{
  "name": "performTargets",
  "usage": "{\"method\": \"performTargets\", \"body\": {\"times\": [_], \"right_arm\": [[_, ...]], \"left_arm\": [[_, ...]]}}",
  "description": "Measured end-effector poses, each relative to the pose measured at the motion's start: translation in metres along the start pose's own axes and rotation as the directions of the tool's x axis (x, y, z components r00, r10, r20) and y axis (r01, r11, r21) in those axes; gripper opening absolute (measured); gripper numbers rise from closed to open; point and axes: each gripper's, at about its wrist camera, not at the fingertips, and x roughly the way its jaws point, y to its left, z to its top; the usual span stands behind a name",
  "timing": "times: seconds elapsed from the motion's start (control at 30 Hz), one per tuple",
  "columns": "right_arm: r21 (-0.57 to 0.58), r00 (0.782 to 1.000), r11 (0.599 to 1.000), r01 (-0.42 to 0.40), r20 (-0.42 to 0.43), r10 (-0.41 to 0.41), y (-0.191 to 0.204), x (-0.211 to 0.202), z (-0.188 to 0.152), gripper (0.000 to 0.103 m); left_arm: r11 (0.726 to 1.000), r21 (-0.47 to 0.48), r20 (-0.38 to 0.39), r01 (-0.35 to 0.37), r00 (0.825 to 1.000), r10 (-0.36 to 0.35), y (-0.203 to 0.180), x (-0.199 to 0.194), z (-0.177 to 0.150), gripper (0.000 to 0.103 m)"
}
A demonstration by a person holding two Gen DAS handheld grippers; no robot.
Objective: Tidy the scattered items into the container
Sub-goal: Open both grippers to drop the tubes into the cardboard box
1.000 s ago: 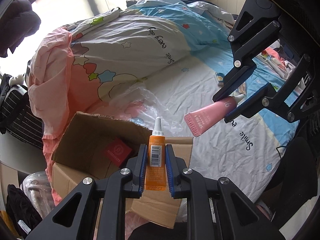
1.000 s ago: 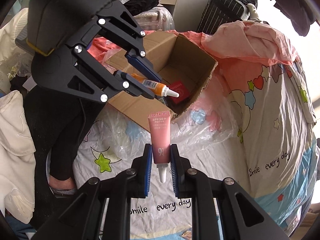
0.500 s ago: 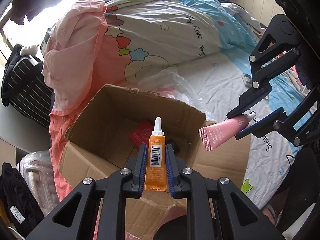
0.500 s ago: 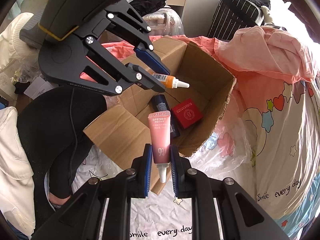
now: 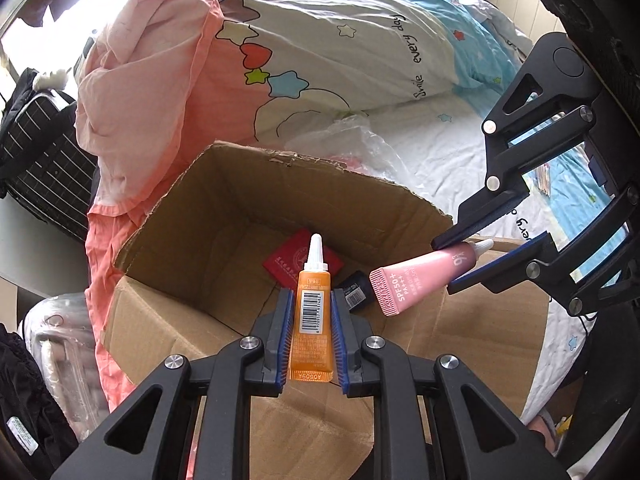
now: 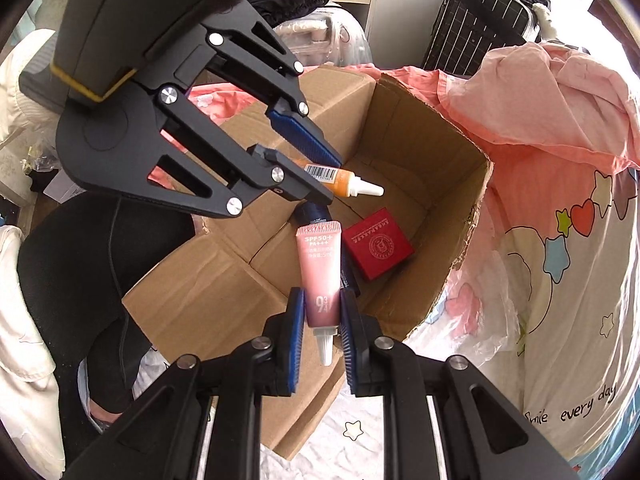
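Beyond the fingers in the left wrist view: quilt (image 5: pixel 360 52), white with stars, hearts and "Smile every day" print, heaped on the bed. Pink sheet (image 5: pixel 140 80) bunched up and left of the fingers. Clear plastic bag (image 5: pixel 360 140) crumpled ahead of them, on the white bedsheet (image 5: pixel 448 152). Striped black bag (image 5: pixel 44 168) far left. In the right wrist view: clear-wrapped suitcase (image 6: pixel 328 36) ahead of the fingers, and white cloth (image 6: pixel 20 320) low on the left.

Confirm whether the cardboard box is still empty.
No: a red box and a dark tube already lie on the floor of the cardboard box.
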Motion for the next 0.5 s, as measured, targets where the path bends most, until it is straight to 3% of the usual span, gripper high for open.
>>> {"method": "performTargets", "body": {"times": [0.07, 0.13, 0.17, 0.2, 0.5], "right_arm": [[0.005, 1.0, 1.0, -0.006, 0.003, 0.006, 0.0, 0.003, 0.001, 0.017], [0.004, 1.0, 1.0, 0.007, -0.018, -0.007, 0.001, 0.007, 0.001, 0.018], [0.008, 0.999, 1.0, 0.027, -0.028, -0.027, 0.001, 0.009, 0.001, 0.02], [0.017, 0.999, 1.0, 0.017, -0.042, -0.016, 0.0, 0.012, 0.001, 0.022], [0.039, 1.0, 0.999, 0.016, -0.023, -0.015, 0.003, 0.002, -0.007, 0.032]], "left_arm": [[1.0, -0.002, -0.016, 0.001, 1.0, -0.001, 0.001, 0.004, -0.001, 0.022], [1.0, -0.009, -0.033, 0.0, 0.999, -0.001, 0.003, 0.006, -0.001, 0.05], [1.0, -0.008, -0.032, -0.006, 0.999, 0.006, 0.002, 0.006, -0.002, 0.072], [1.0, -0.001, -0.02, -0.014, 1.0, 0.014, 0.001, 0.004, -0.003, 0.076], [0.998, 0.047, -0.024, -0.042, 0.999, 0.043, -0.015, 0.001, -0.004, 0.076]]}}
